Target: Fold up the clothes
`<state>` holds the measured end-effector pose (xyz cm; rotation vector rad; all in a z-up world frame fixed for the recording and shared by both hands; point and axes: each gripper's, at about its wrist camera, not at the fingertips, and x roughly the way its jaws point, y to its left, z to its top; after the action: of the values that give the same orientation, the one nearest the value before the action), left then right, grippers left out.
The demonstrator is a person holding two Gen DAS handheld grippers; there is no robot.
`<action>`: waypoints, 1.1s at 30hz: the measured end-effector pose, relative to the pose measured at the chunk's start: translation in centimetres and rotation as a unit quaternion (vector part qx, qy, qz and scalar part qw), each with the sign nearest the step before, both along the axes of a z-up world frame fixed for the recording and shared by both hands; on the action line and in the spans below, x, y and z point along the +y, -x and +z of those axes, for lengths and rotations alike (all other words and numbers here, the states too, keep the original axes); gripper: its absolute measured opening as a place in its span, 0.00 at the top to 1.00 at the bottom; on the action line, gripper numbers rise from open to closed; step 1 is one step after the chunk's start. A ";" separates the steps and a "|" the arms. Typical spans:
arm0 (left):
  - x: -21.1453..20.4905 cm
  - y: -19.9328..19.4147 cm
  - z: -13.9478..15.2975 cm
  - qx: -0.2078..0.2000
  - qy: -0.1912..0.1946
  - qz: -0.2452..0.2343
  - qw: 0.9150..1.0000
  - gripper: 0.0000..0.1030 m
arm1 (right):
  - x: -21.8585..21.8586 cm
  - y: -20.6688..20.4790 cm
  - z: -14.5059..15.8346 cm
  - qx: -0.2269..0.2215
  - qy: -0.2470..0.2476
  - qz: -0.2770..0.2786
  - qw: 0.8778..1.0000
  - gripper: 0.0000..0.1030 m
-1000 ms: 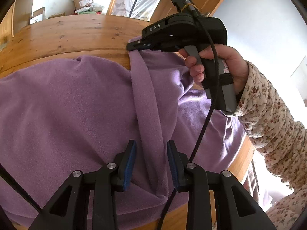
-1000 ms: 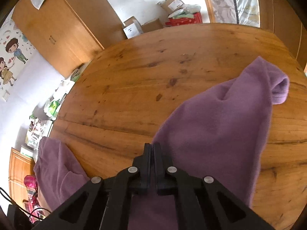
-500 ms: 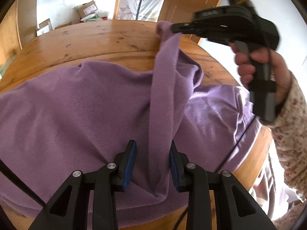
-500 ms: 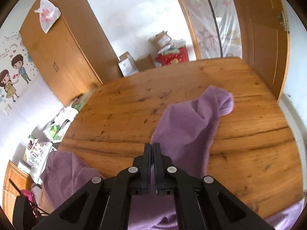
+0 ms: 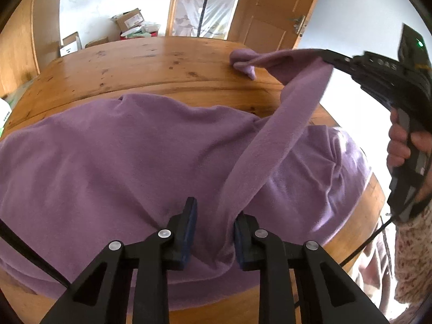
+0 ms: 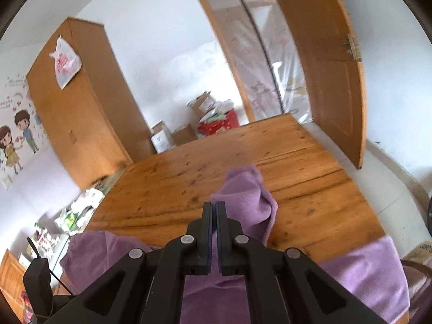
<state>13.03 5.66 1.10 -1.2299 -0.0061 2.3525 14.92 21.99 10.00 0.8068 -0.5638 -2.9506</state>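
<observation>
The purple fleece top (image 5: 113, 162) lies spread over the near part of the round wooden surface (image 5: 135, 64), its lower edge draping off the near rim. One sleeve (image 5: 272, 145) is lifted clear of the body and runs as a taut diagonal band: its root sits low between the jaws of the left hand-held gripper (image 5: 214, 232), and its far end climbs up and to the right into the right hand-held gripper (image 5: 328, 59), with the cuff (image 5: 244, 62) flopping past that grip onto the bare wood.

So the sleeve's long axis points from the left tool toward the right one, across the garment rather than along it. The right hand-held gripper (image 6: 215, 232) is clamped tight on the sleeve cloth, its jaws pressed together with fabric spilling out ahead of the tips. The left tool's jaws have just been closing, with the sleeve's base between them; the right-side pad (image 5: 239, 236) seems to touch the fold while the left-side pad (image 5: 189, 229) stands clear of it, so the cloth is bracketed, not pinched.

The right hand (image 5: 405, 145) is the one holding the free end; the left is nearer the shoulder, which looks like the pivot for laying the sleeve back over the body.
</observation>
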 end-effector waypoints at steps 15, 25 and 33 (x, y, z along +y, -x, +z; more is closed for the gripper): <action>-0.3 -2.8 2.1 0.041 -0.030 -0.047 0.998 0.90 | 1.5 -7.7 -0.7 0.032 0.000 -0.065 0.997 0.98; 0.5 -3.4 -0.6 0.012 0.009 -0.065 0.998 0.90 | 2.0 -10.6 -6.4 -0.022 0.007 -0.094 0.995 0.97; 0.1 -3.5 -0.1 0.019 0.008 -0.060 0.998 0.90 | 2.1 -11.4 -7.1 -0.024 0.006 -0.094 0.995 0.98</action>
<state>16.55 5.77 1.01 -1.1608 0.0972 2.2754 26.28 24.07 2.94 0.8712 -0.6976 -3.1005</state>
